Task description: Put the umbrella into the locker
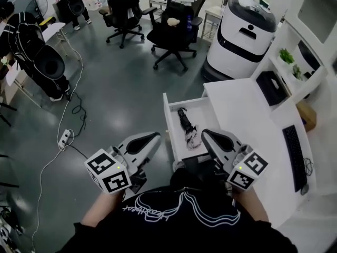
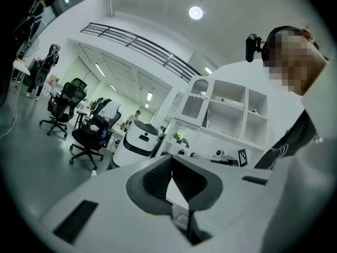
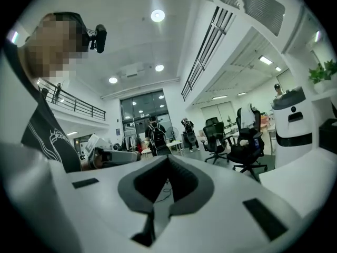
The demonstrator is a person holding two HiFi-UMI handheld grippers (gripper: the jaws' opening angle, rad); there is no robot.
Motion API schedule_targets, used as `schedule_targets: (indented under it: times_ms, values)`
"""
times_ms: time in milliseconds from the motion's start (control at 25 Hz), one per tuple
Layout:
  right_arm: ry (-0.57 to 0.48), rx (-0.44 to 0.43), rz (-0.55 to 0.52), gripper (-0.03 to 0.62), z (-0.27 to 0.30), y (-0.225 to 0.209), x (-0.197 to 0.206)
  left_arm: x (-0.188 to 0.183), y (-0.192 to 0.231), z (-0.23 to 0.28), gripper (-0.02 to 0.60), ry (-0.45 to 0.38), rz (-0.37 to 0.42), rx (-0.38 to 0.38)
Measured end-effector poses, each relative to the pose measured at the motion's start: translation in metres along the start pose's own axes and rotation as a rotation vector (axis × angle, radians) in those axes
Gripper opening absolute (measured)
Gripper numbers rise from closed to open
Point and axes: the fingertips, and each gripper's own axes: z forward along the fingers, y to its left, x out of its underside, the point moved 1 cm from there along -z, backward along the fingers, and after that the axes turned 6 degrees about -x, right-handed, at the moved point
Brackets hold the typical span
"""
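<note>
Now the folded black umbrella [image 1: 185, 124] lies in the white drawer [image 1: 200, 108]; left gripper [image 1: 153, 138] and right gripper [image 1: 206, 135] pressed together, empty

- The umbrella [image 1: 185, 124] is a compact black one, folded up, with paler grey fabric bunched at its near end.
- It lies flat on the floor of the locker [image 1: 167, 121], running lengthwise from the far end towards the near edge and slightly slanted. It sits about midway between the two side walls and touches neither.
- The locker is a white, shallow, drawer-like compartment. It stands pulled out and open at the top, and its bare floor shows on both sides of the umbrella.
</note>
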Motion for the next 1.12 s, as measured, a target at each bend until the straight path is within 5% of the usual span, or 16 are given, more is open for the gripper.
schedule_targets:
  times_ms: [1120]
  values:
    - [0.061,0.049,0.132,0.003,-0.017,-0.009,0.059,0.049,0.000,0.017,0.005,0.094,-0.112,0.019]
